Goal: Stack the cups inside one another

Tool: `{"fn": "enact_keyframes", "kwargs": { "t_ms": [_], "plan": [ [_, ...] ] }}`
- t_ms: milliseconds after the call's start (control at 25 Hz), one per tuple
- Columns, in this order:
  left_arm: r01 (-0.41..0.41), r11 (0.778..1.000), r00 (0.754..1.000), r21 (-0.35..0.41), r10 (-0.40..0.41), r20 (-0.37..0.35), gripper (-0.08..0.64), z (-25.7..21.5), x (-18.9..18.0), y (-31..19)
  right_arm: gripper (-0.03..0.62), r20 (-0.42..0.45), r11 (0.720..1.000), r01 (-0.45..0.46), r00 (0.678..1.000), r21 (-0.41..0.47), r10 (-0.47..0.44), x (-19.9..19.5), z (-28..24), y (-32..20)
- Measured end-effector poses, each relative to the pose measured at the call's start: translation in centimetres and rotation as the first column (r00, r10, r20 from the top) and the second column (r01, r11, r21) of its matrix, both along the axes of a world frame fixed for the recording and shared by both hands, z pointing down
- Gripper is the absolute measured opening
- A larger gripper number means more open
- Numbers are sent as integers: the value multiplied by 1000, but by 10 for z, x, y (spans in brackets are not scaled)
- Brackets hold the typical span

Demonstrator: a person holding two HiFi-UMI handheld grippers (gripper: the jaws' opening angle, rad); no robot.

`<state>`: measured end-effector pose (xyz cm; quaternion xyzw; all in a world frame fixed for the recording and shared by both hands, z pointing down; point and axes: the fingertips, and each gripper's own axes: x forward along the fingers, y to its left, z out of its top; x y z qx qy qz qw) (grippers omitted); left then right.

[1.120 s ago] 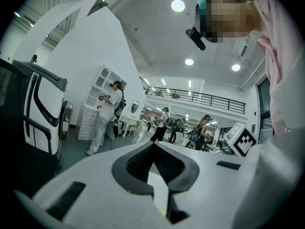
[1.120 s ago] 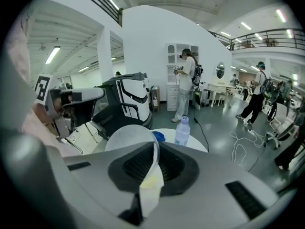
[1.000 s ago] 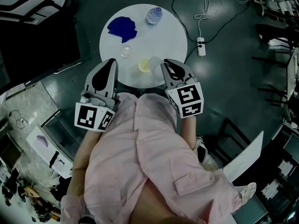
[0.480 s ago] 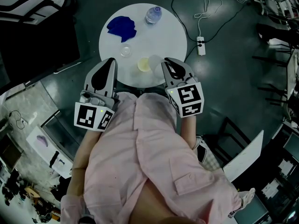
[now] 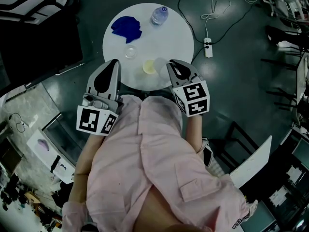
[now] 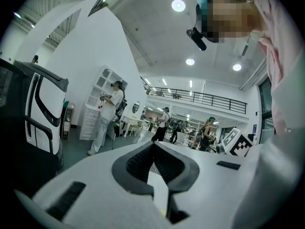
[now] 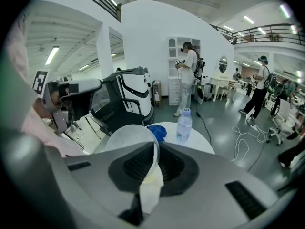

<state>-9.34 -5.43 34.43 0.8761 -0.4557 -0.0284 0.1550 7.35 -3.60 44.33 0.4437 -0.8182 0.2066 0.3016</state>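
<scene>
— What sort of place are we standing in?
— We'd call it a big open recording lab: a tall white-walled hall with a black-railed upper gallery [image 6: 200, 98] and round ceiling lamps [image 6: 178, 5].
— What else do we see?
— A standing person in white [image 7: 189, 75] holding up a device, and a white power strip [image 5: 208, 48] with a loose white cable [image 5: 217, 4] on the dark grey floor [image 5: 231, 81].

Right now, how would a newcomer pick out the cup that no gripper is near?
Find the round white table. Nearer the person than the blue cloth stands a small clear cup, alone. The other clear cup is pinched by the right gripper, beside a yellowish cup.
</scene>
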Motion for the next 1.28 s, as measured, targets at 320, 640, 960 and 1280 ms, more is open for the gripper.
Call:
{"fn": "enact_keyframes", "kwargs": {
  "t_ms": [320, 640, 960, 1280],
  "plan": [
    [12, 1000, 1000, -1, -12, -1, 9, 0, -3, 1, 40, -9, 999, 15, 1000, -46, -15, 0, 16, 1],
    [19, 1000, 1000, 1, -19, -5, 9, -1, -3, 1, 40, -6, 997, 19, 1000, -80, -20, -1, 28, 2],
    [13, 1000, 1000, 4, -13, -1, 9, -1, -2, 1, 40, -15, 994, 30, 999, -109, -32, -3, 42, 4],
    [5, 1000, 1000, 5, -5, 5, 9, -2, -1, 0, 40, -22, 988, 36, 999, -149, -39, -6, 59, 3]
  ]
}}
